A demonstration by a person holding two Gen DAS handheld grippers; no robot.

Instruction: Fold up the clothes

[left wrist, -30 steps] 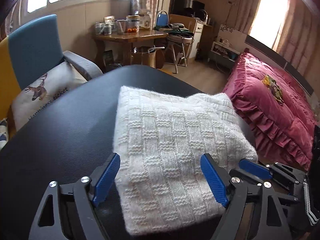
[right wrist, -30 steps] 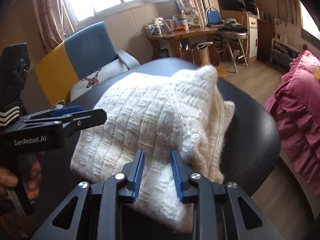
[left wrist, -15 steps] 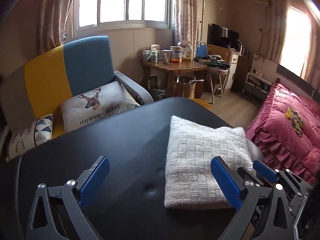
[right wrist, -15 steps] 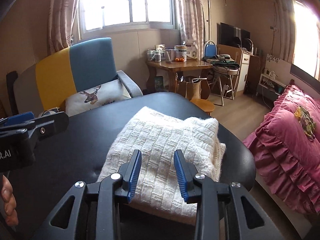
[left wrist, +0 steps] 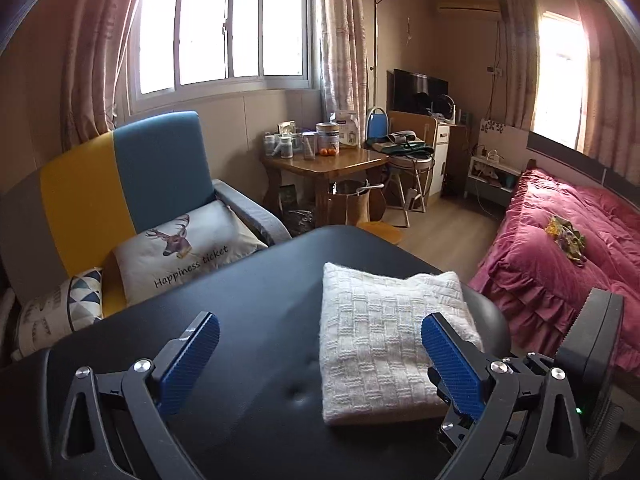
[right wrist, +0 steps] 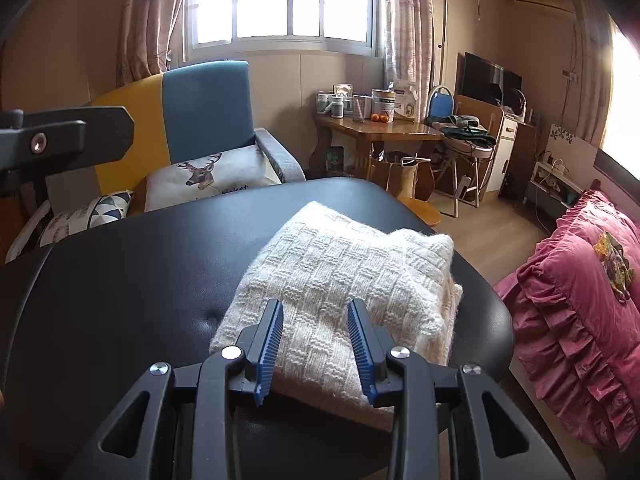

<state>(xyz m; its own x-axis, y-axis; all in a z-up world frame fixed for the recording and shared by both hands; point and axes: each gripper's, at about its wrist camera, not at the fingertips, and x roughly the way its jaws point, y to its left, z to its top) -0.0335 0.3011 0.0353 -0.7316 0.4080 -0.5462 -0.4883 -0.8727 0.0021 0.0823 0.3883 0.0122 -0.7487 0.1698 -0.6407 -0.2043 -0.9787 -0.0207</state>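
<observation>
A cream knitted sweater [left wrist: 380,340] lies folded into a thick rectangle on the right part of the round black padded table [left wrist: 240,300]. It also shows in the right wrist view [right wrist: 344,276]. My left gripper [left wrist: 320,364] is wide open and empty, raised above the table's near edge, its right finger over the sweater's near corner. My right gripper [right wrist: 316,344] is open with a moderate gap, empty, held above the sweater's near edge. The left gripper's body [right wrist: 64,140] shows at the left of the right wrist view.
A blue, yellow and grey armchair [left wrist: 120,184] with a deer cushion [left wrist: 188,248] stands behind the table on the left. A wooden side table [left wrist: 332,164] with jars is at the back. A bed with a pink ruffled cover [left wrist: 560,252] is on the right.
Both grippers have pulled back and up from the sweater, which now looks smaller and lies flat. The right gripper's jaws have opened slightly wider. The left gripper stays wide open.
</observation>
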